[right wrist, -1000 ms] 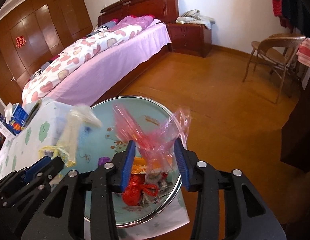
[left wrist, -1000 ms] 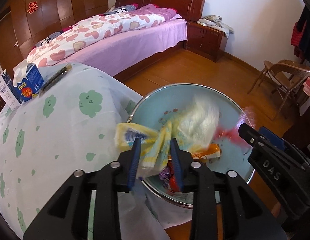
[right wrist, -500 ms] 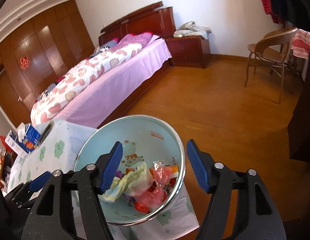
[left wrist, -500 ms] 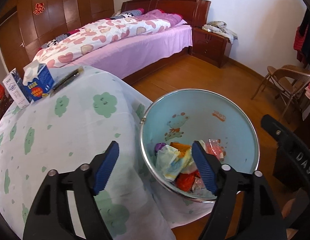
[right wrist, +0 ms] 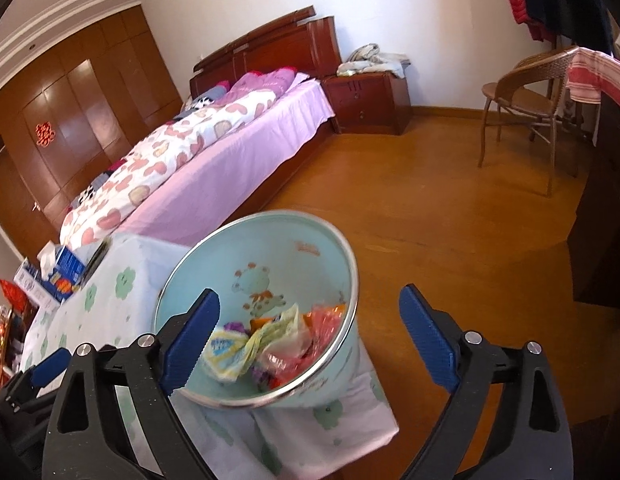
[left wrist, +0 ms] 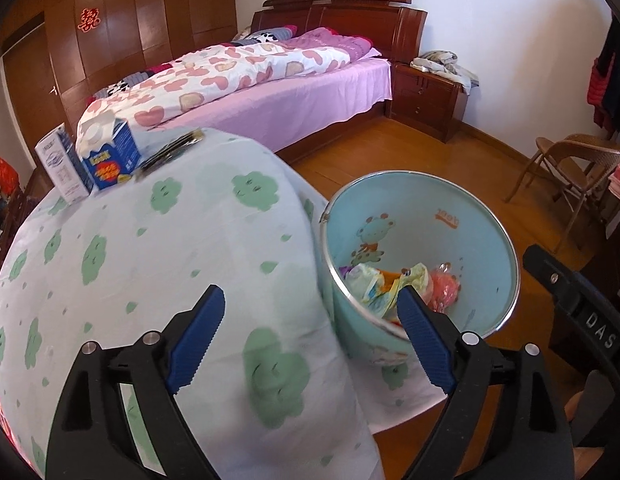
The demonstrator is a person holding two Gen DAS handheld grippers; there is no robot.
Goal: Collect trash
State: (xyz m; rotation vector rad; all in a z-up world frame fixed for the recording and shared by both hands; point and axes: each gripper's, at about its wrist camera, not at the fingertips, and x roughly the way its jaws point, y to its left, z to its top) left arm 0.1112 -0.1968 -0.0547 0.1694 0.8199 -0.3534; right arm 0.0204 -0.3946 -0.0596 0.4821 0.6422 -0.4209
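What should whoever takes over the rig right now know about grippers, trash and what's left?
Left hand-held gripper: jaws opening, nothing between them, over the tablecloth.
Right hand-held gripper: jaws opening, nothing held, over the bin.
Wrappers lie inside the bin at the table's edge.
Done: both pieces dropped in.
Left: no loose trash visible on the cloth; cartons and a dark packet sit at the far end.
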